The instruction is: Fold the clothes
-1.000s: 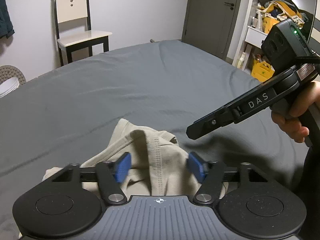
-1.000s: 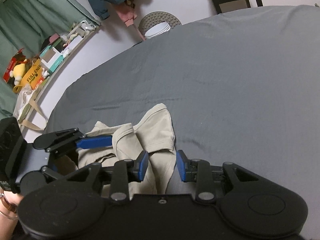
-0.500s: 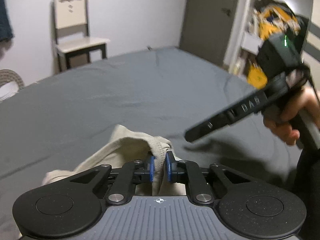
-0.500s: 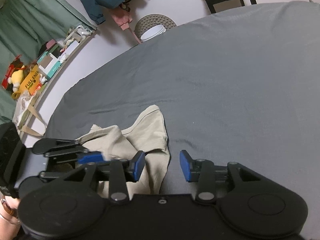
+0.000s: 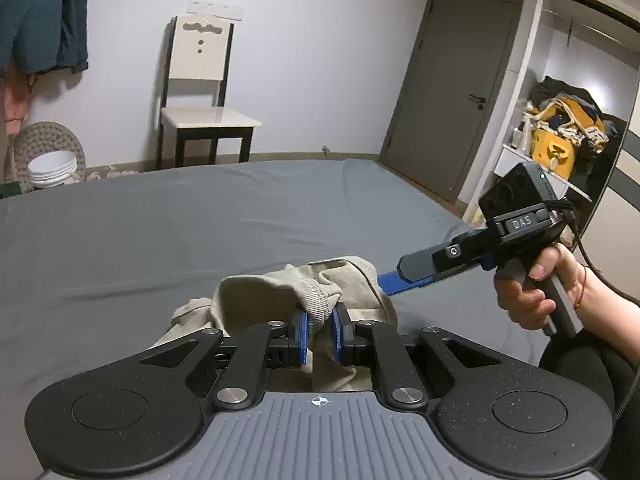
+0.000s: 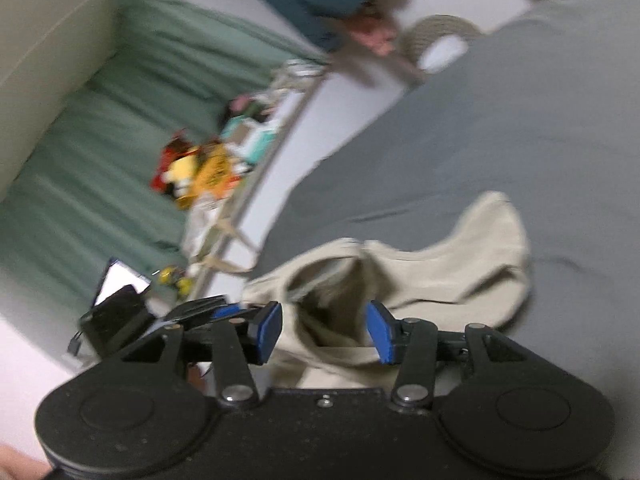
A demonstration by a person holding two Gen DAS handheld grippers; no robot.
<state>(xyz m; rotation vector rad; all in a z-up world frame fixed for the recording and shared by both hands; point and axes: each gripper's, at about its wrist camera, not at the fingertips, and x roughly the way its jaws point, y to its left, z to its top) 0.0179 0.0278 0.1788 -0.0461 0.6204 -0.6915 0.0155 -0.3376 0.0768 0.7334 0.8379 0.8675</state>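
Near the bed's (image 5: 168, 220) front edge, left gripper (image 5: 319, 334) pinching the beige garment's (image 5: 276, 292) ribbed hem, right gripper (image 6: 323, 330) just opening, blurred, apparently gripping nothing, garment bunched on grey sheet, chair (image 5: 200, 92) beyond.

bare grey bed (image 5: 168, 232) beyond, beige garment (image 5: 280, 292) bunched close ahead
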